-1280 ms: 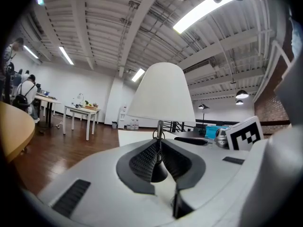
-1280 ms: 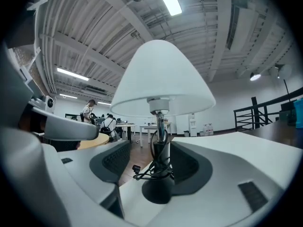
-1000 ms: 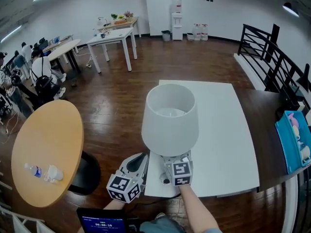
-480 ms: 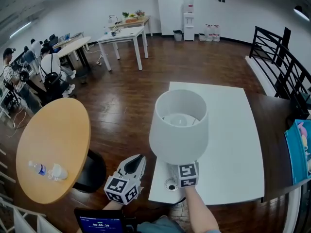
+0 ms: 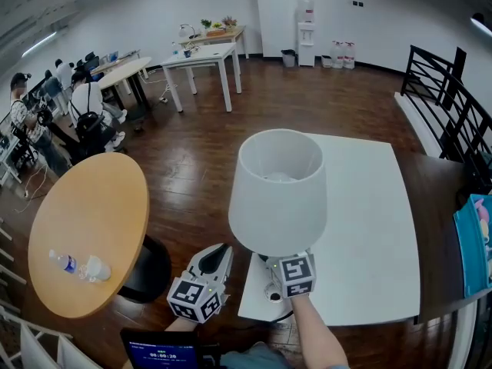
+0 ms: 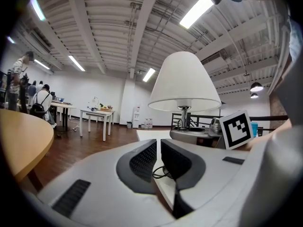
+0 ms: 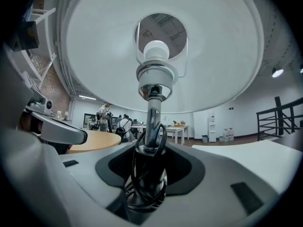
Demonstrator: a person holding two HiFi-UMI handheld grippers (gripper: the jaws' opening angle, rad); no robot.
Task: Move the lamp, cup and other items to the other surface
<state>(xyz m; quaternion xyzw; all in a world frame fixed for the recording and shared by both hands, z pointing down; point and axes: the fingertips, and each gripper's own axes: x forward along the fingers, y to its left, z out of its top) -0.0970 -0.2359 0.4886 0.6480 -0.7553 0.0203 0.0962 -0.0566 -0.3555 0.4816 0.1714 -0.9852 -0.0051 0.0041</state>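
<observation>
Right gripper (image 7: pixel 150 171): jaws have just been closing and now clamp the lamp (image 5: pixel 278 194) low on its metal stem (image 7: pixel 152 112), where the black cord (image 7: pixel 142 183) is coiled round it. Gripper points level and away from the person, marker cube (image 5: pixel 295 274) on top. The right forearm (image 5: pixel 315 340) comes straight up from the bottom edge of the head view.

Lamp stands upright in the grip, its white shade hiding the jaws from above. Its grey base (image 6: pixel 189 134) sits over the near left corner of the white table (image 5: pixel 369 237). Cannot tell whether the base clears the surface.

Left gripper (image 6: pixel 158 148): jaws nearly together with a thin slit between the pads, nothing gripped; only the table edge and a loose bit of cord show through the slit. It hangs just left of the white table's corner, over the wood floor (image 5: pixel 192 160). It is angled toward the lamp, close beside the right gripper but apart from it.

Round wooden table (image 5: pixel 92 206) is well to the left, carrying a small bottle (image 5: pixel 63 262) and a pale item beside it, too small to name.
</observation>
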